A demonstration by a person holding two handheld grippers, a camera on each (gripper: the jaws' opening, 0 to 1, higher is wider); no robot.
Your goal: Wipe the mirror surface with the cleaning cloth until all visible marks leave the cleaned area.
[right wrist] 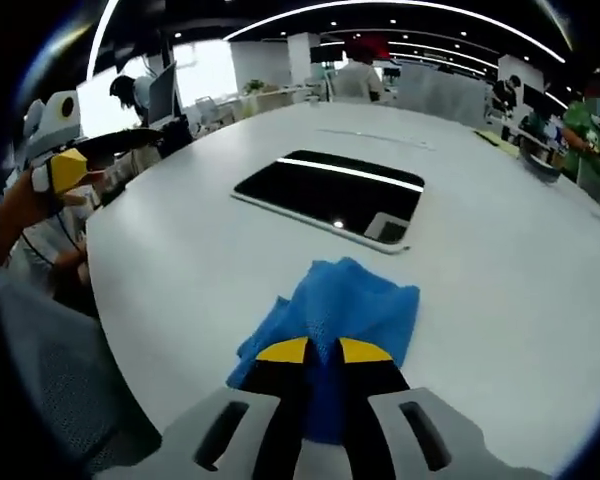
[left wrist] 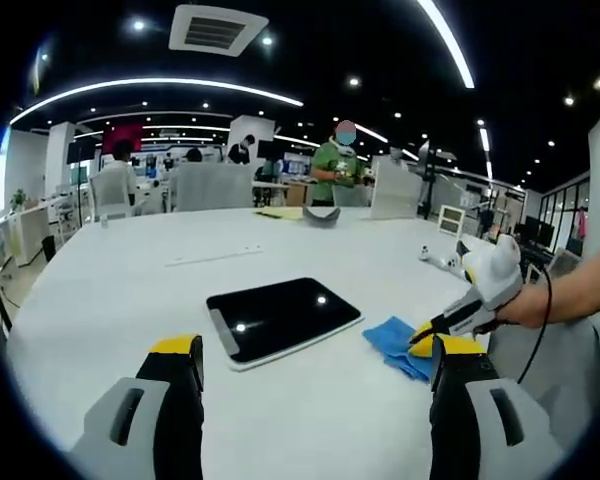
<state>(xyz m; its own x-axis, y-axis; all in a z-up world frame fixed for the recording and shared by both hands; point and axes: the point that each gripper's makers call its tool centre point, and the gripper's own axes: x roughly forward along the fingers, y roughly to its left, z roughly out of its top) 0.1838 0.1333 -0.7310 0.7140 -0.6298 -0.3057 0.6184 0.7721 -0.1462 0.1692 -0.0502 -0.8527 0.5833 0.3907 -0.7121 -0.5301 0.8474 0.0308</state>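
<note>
The mirror [left wrist: 280, 318] is a dark, white-rimmed rounded slab lying flat on the white table [left wrist: 130, 280]; ceiling lights reflect in it. Just right of it lies the blue cleaning cloth [left wrist: 392, 342]. My left gripper [left wrist: 315, 350] hovers near the table's front edge, jaws wide apart and empty. The right gripper [left wrist: 420, 338], held by a hand, comes in from the right with its tips down on the cloth. In the right gripper view the mirror [right wrist: 330, 192] lies beyond the cloth [right wrist: 355, 300], and my right gripper [right wrist: 342, 352] has its yellow tips pinched together on the cloth's near edge.
Small white objects [left wrist: 435, 258] sit at the table's right side, and papers with a dark curved item [left wrist: 320, 215] at the far edge. People and chairs [left wrist: 210, 185] stand beyond the table. The left gripper [right wrist: 60, 160] shows off the table's edge.
</note>
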